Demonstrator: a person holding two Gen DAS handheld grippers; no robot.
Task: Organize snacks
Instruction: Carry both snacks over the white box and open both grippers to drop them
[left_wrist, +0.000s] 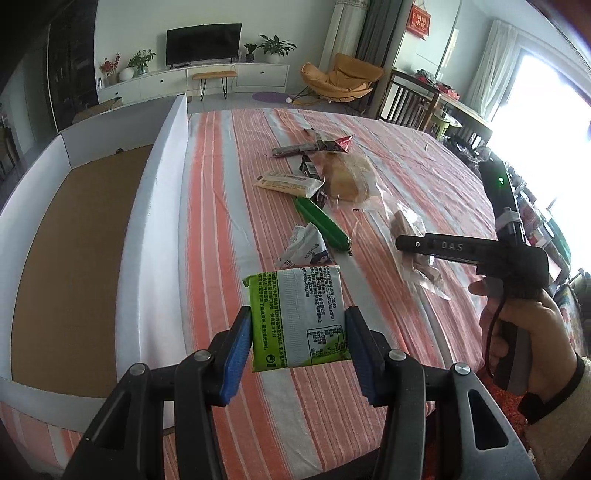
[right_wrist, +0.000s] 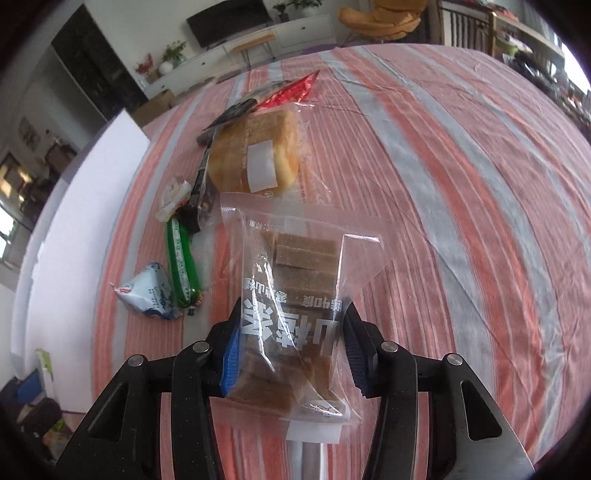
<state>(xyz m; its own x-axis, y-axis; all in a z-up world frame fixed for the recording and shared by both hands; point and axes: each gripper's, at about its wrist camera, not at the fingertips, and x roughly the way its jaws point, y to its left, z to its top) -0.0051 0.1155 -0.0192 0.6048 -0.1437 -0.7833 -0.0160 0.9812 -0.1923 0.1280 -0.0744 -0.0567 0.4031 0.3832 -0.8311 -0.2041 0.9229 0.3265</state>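
The left gripper (left_wrist: 298, 341) squeezes a flat green and white snack packet (left_wrist: 299, 319). The right gripper (right_wrist: 290, 345) pinches a clear bag of brown bars (right_wrist: 295, 295). The white cardboard box (left_wrist: 159, 206) looks empty; bread and other snacks wait on the striped tablecloth (left_wrist: 406, 177)
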